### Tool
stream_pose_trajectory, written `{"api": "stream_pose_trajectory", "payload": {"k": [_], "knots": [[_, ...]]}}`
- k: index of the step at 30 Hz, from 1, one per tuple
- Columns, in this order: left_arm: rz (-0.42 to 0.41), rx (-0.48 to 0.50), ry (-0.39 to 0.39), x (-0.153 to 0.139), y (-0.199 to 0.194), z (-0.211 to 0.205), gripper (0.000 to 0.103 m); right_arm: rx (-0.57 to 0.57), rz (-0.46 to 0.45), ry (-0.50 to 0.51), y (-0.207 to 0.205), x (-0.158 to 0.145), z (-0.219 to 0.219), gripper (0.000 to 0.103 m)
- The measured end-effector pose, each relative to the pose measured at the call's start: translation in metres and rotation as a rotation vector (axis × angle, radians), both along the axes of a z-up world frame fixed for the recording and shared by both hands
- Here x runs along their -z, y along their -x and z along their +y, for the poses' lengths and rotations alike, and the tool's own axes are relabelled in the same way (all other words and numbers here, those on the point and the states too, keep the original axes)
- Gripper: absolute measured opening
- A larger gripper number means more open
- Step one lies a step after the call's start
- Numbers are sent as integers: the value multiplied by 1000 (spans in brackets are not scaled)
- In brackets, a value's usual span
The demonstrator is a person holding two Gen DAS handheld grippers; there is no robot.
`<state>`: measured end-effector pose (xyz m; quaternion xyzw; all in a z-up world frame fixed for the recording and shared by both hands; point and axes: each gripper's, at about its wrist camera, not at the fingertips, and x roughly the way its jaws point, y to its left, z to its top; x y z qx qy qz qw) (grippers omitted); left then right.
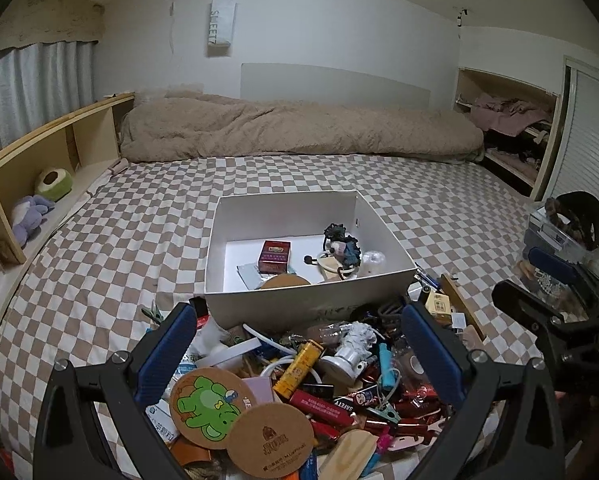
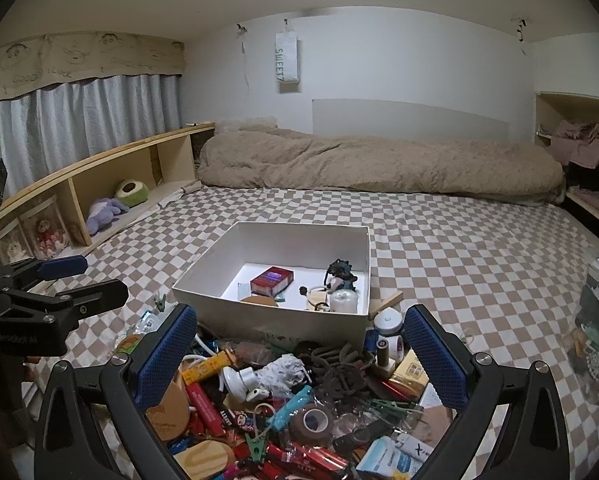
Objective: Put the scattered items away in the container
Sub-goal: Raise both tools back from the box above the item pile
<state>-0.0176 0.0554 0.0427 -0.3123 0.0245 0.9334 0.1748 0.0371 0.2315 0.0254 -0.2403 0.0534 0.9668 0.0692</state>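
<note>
We hold both the left gripper (image 1: 297, 354) and the right gripper (image 2: 299, 354) spread wide, empty, above the clutter pile (image 2: 299, 396) that touches the white box's (image 1: 299, 300) near wall; bare checkered bedspread (image 1: 119, 240) surrounds them.

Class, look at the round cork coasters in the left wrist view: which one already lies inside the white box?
The plain cork coaster against the white cardboard box's near wall; the green-elephant coaster and brown-logo coaster remain in the pile.

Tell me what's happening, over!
Both tools open: left tool, right tool, holding nothing. White box partly filled. Big clutter pile waiting in front of it. Nothing blocking.
</note>
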Motion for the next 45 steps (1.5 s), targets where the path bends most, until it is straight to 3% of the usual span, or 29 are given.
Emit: {"api": "stream_pose_trajectory", "payload": {"k": [15,28,45], "knots": [[-11,-13,30,11,-2,2,103,10,-24,-15,-5,10,-1,103],[-44,-12,59,29,-1,5,103,29,-92,9,-10,37,14,103],[-146,-75,87,77,11,-26,103,111,-179,121,-36,72,55,103]]}}
